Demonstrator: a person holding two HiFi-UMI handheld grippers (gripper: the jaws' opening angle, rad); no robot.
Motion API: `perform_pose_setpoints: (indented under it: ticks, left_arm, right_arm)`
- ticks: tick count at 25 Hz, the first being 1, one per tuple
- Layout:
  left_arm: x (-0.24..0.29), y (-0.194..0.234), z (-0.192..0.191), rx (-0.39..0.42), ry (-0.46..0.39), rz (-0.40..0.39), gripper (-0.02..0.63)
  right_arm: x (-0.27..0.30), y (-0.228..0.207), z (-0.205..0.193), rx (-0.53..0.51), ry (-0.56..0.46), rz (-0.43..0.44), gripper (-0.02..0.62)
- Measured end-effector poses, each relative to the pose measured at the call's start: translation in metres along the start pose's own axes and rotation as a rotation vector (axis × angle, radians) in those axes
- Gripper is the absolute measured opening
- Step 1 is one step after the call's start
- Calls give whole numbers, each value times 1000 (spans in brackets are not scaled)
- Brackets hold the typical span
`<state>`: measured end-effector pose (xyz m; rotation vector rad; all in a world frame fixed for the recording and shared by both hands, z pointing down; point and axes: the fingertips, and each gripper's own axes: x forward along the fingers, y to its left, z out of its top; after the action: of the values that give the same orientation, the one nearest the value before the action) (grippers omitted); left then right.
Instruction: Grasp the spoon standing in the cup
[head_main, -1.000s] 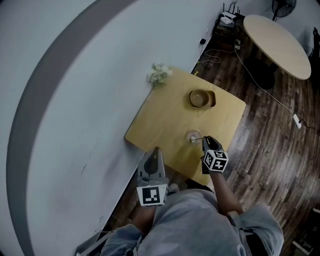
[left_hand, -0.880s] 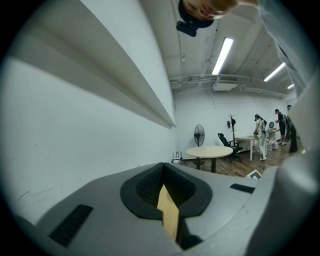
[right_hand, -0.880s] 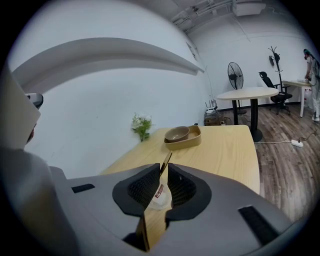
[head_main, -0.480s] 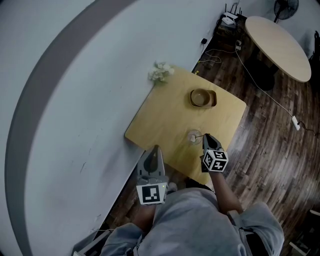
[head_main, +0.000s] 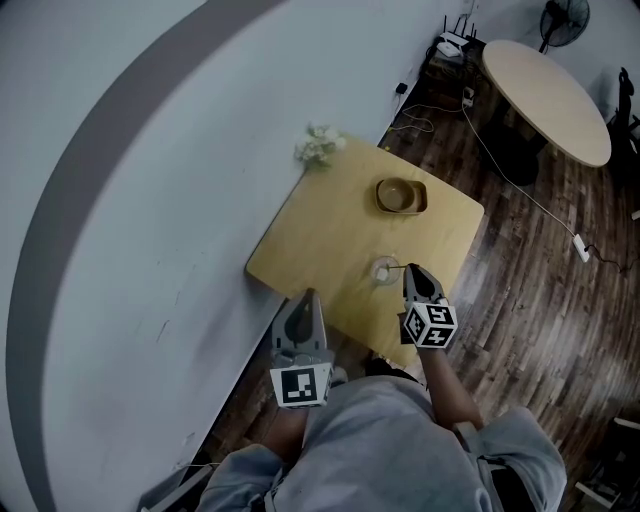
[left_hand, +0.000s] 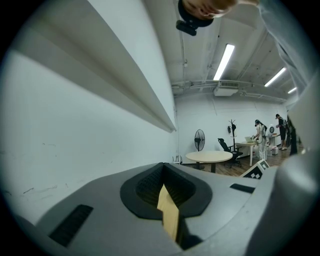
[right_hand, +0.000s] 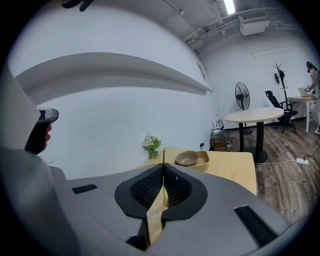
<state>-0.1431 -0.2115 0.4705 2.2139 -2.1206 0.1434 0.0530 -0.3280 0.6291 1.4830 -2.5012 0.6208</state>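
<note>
- Gripping spoon (right_hand: 163, 156): right gripper (head_main: 410, 271), jaws closed on its thin handle, apparently still standing in cup (head_main: 384, 271) on table (head_main: 330, 230).
- Left gripper (head_main: 308, 300): jaws together, empty, at table's near edge.

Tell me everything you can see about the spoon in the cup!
The spoon shows mostly as a thin, straight handle, too fine to tell what it is made of. It stands upright, and its tip pokes up above the right tool, whose jaws are shut on it. In the head view it is a fine pale line running from the clear cup on the yellow table to the tool. Its scoop end is hidden.
</note>
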Motion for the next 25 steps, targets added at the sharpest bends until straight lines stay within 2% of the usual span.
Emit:
perform_pose_setpoints:
  ticks: [8,17,25]
  left_arm:
    - [-17,-3,11,-13,-33,-32,2]
    - [-39,-15,25,-4,-77,-107,2]
    - [-59,-24,31,5,-107,-168,2]
  right_arm:
    - [-38,23,39,-49,-108,-3,3]
    - [-91,54,73,-78,-233,-5,3]
    - [-147,72,98,-85,-350,-42,3]
